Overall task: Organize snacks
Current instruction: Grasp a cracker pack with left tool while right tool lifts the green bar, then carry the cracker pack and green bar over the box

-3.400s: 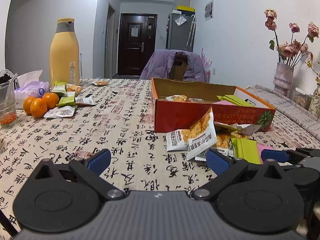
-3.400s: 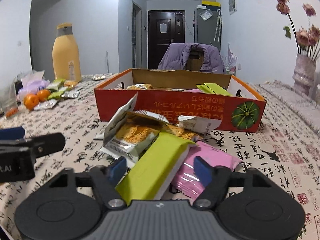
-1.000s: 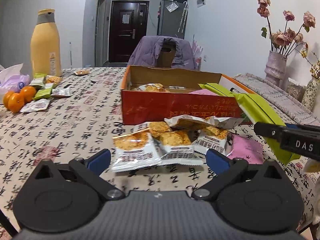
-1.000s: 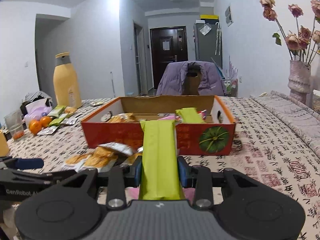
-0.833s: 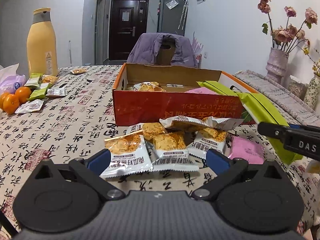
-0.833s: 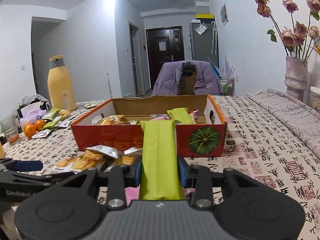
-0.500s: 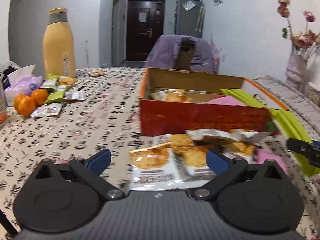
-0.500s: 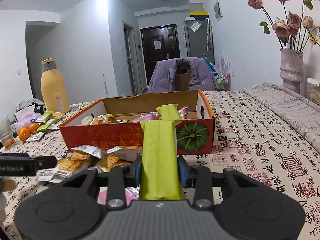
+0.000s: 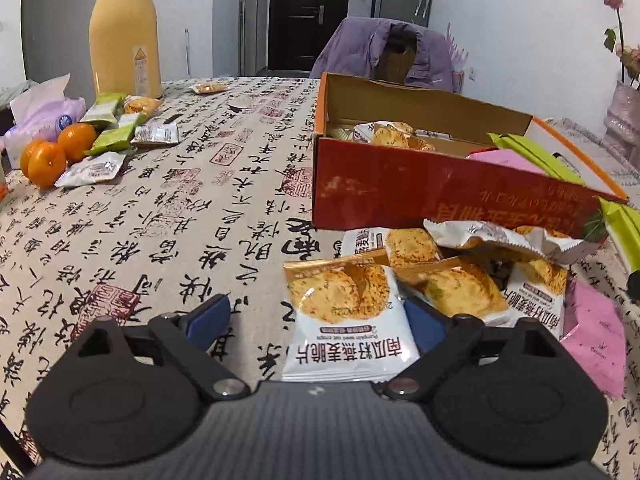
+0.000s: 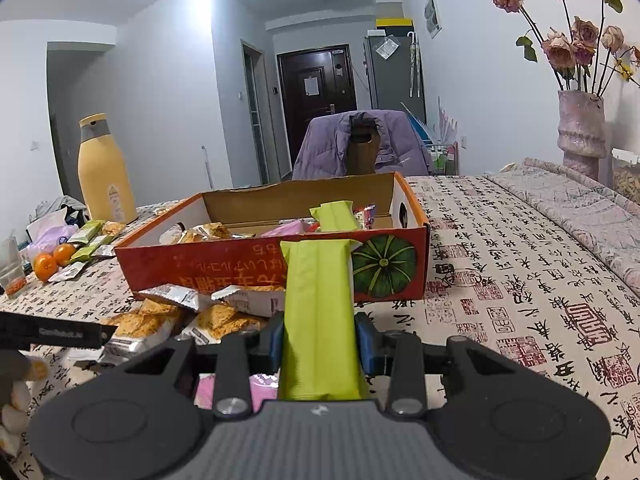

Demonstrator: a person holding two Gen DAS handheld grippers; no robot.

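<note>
A white pumpkin-seed crisp packet [image 9: 344, 320] lies flat on the tablecloth between the blue fingers of my left gripper [image 9: 316, 322]. Its jaws are closing, and the left pad still stands apart from the packet. More crisp packets [image 9: 460, 280] and a pink packet [image 9: 592, 332] are piled in front of the red cardboard box [image 9: 400, 184]. My right gripper [image 10: 318, 340] is shut on a long green snack bar [image 10: 318, 300], held above the table just short of the box [image 10: 240, 268]. Inside the box lie crisp packets, a pink packet and another green bar [image 10: 334, 216].
At the far left stand a tall yellow bottle [image 9: 124, 32], oranges [image 9: 48, 156], a tissue pack [image 9: 40, 116] and small snack packets [image 9: 116, 128]. A chair draped with a purple jacket [image 10: 360, 144] stands behind the table. A vase of dried roses [image 10: 580, 128] is at the right.
My left gripper has dropped and come closer to the crisp pile; the front packet now lies between its fingers, which stand narrower. The right gripper still holds the green bar, almost unmoved.
</note>
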